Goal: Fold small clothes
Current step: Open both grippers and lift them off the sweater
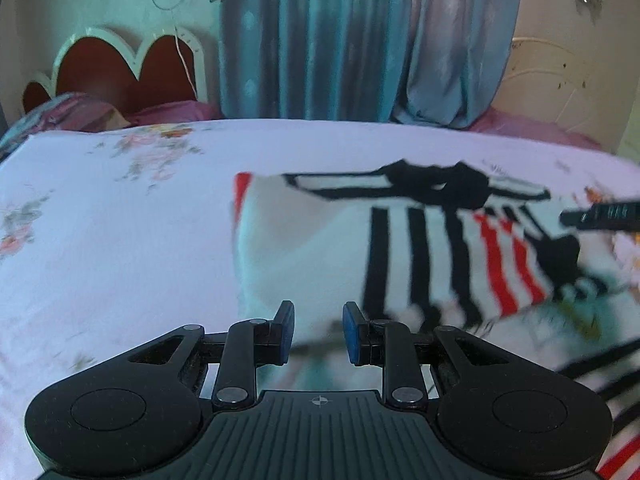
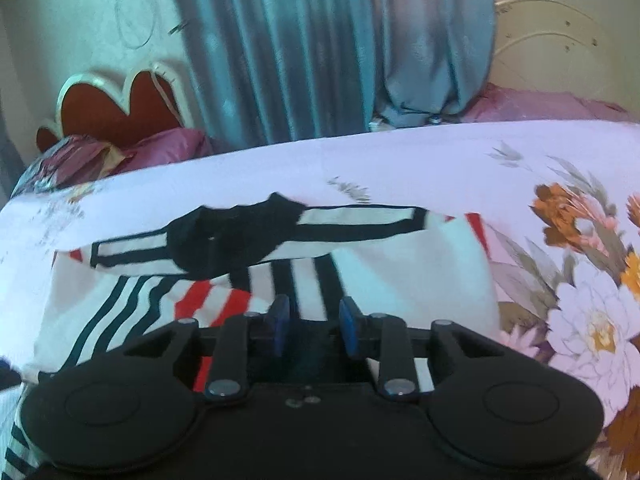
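A small white garment with black and red stripes (image 1: 400, 248) lies spread on the bed, blurred by motion. It also shows in the right wrist view (image 2: 400, 276). Its black collar (image 1: 440, 184) lies at the far edge. My left gripper (image 1: 319, 332) is open and empty, just above the garment's near left part. My right gripper (image 2: 314, 326) is open and empty over the striped middle of the garment. A dark piece of the right gripper (image 1: 600, 214) shows at the right edge of the left wrist view.
The bed has a white floral sheet (image 1: 120, 220) with big flowers on the right (image 2: 592, 320). Behind it hang blue curtains (image 1: 340, 40). A red scalloped headboard (image 1: 120, 68) and pink pillows (image 1: 172, 114) stand at the far left.
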The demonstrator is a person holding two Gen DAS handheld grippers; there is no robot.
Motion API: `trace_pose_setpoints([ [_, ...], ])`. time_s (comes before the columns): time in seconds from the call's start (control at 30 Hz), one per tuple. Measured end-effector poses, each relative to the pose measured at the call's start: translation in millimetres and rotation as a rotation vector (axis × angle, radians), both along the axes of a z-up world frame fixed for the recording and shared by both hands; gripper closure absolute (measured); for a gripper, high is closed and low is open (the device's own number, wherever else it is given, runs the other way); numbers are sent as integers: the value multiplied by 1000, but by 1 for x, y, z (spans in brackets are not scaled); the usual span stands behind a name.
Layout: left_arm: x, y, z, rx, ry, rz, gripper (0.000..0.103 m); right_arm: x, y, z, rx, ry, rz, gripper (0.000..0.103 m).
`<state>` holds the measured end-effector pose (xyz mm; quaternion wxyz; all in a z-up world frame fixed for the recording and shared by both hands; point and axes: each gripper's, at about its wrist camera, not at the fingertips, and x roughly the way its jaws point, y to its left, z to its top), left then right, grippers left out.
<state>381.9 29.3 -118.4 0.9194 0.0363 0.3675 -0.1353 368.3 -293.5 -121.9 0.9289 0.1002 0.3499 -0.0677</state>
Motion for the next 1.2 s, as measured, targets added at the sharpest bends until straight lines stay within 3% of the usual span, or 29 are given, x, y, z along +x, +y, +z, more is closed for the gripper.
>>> trace_pose_setpoints([
  [0.13,37,-24,0,-52,33,4,78,16,16,4,-24,11,45,75],
  [0.33,85,-59,-22,-22,62,8,78,43,41,-5,-49,47,124,75],
  [0.5,104,-65,-42,11,71,38,78,57,51,-19,-64,83,155,75],
  [0.67,116,-61,-46,-14,80,61,78,63,50,-35,-122,111,166,78],
  [0.93,115,-60,-41,-9,86,75,78,58,29,-34,-150,114,127,78],
  [1.2,56,-47,-24,-3,56,46,78,18,31,-8,-92,55,160,76],
])
